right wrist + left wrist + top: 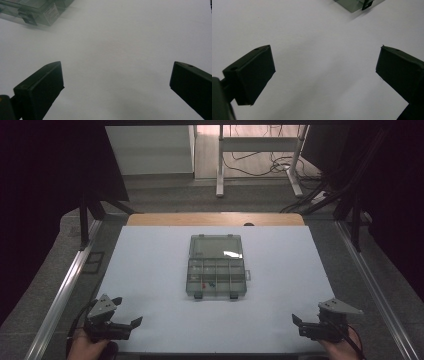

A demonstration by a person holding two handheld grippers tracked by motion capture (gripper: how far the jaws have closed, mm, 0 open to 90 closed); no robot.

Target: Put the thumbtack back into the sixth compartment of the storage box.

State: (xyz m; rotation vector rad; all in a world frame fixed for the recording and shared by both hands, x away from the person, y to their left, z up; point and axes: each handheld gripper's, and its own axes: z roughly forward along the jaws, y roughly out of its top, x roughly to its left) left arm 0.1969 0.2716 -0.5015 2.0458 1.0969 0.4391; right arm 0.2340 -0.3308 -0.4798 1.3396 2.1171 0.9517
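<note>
Clear plastic organizer box (217, 266) is sitting at the middle of the white table top (150, 270), lid (216, 246) swung fully open and lying flat on the far side of the tray. The tray is facing up — split into small compartments, with a few small bits lying in the near-left cells: something red and something blue, too small to tell what they are. Two dark latches (215, 296) are hanging off the tray's near edge.

Left gripper (126, 312) is sitting at the near-left corner of the table, held in the person's left hand (86, 348), jaws spread wide and holding nothing. In the left gripper view the gripper (325, 66) is showing only bare white table between the jaws, with a corner of the box (354, 4) and one latch peeking in at the top edge, well apart from the jaws.

Right gripper (300, 324) is sitting at the near-right corner, held in the right hand (345, 349), jaws also spread wide — nothing between them. In the right gripper view the gripper (116, 75) is looking across bare table, and the box (35, 8) is showing blurred at the top left, again well apart.

Both grippers are pointing inward toward the box, each well short of it. Neither one is touching it. Past the white top, a wooden table edge (215, 219) is showing at the far side, and cables (270, 167) are lying on the floor beyond.
</note>
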